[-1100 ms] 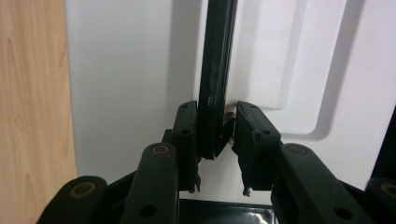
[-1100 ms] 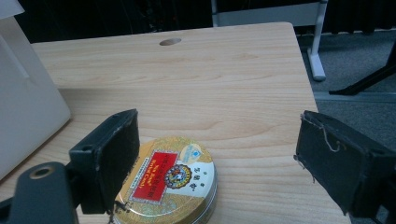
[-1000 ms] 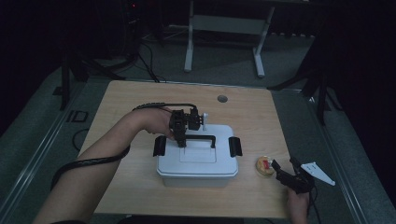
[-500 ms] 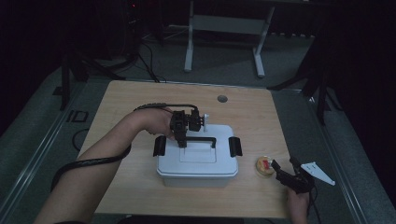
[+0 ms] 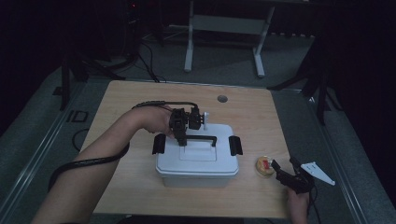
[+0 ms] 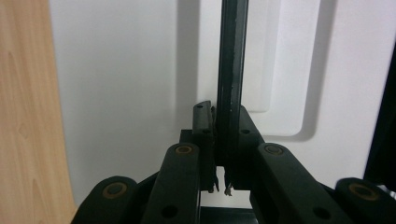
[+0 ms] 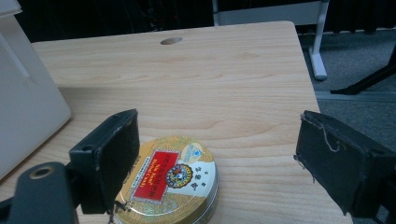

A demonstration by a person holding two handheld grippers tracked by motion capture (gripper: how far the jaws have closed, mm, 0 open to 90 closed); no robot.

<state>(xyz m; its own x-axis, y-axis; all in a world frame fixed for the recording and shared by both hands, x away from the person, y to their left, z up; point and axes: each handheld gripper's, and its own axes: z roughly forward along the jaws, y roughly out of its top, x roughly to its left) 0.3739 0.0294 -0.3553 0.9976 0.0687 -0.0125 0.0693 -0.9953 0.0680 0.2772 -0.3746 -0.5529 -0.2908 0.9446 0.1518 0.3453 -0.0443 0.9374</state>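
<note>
A white plastic box (image 5: 196, 163) with a black carry handle (image 5: 203, 138) on its lid stands mid-table. My left gripper (image 5: 181, 139) points down over the lid and is shut on the handle's left end; in the left gripper view the pads (image 6: 203, 122) clamp the thin black bar (image 6: 232, 56) above the white lid (image 6: 126, 93). At the table's right front, my right gripper (image 5: 284, 165) is open beside a round gold tin with a red label (image 5: 265, 166). In the right gripper view the tin (image 7: 173, 179) lies by the left pad, with my gripper (image 7: 217, 122) wide apart and empty.
Black latches (image 5: 159, 143) (image 5: 235, 145) sit at both ends of the box. The wooden table (image 5: 121, 112) has a cable hole (image 5: 222, 98) near its far edge. A desk frame stands on the dark floor behind. The box's white wall (image 7: 28, 107) is left of the tin.
</note>
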